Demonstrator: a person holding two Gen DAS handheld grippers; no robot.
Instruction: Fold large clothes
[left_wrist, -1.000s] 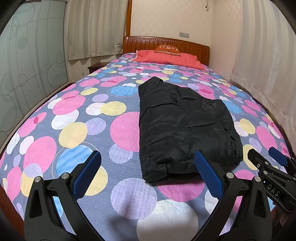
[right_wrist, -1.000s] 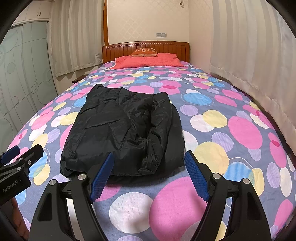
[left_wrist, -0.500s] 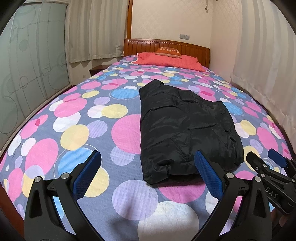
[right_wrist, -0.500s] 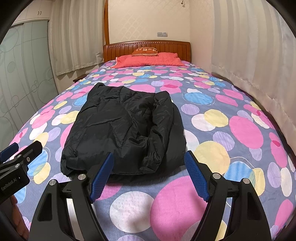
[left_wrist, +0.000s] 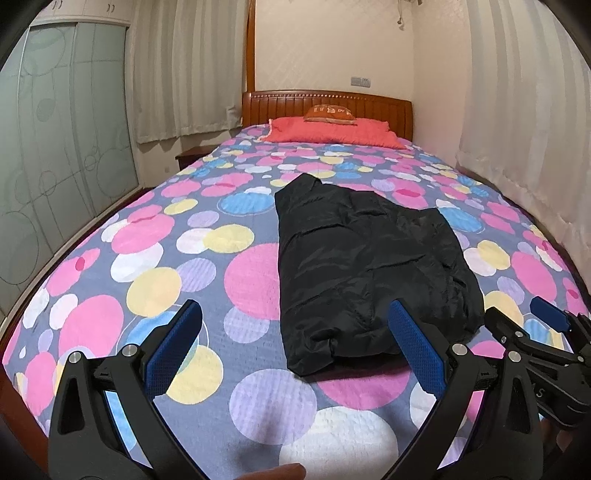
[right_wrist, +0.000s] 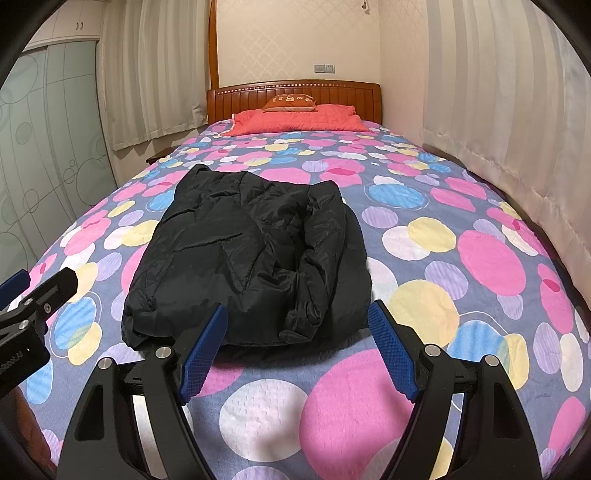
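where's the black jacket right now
The black jacket lies folded on the spotted bedspread, near the foot of the bed, just beyond both open grippers; in the left wrist view it sits right of centre.

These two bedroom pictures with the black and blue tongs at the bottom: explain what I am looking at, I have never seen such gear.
Nobody is using a robot here. A person carries a hand-held gripper in each hand, and each has a wide-angle camera looking forward along its two blue-padded fingers. One picture comes from the left hand-held gripper, the other from the right hand-held gripper; each also catches the other tool at its edge. Both stand open and hold nothing. Ahead, on the bed's spotted bedspread, lies a black padded jacket, already folded narrow. At the headboard lie a red pillow and a small orange cushion.
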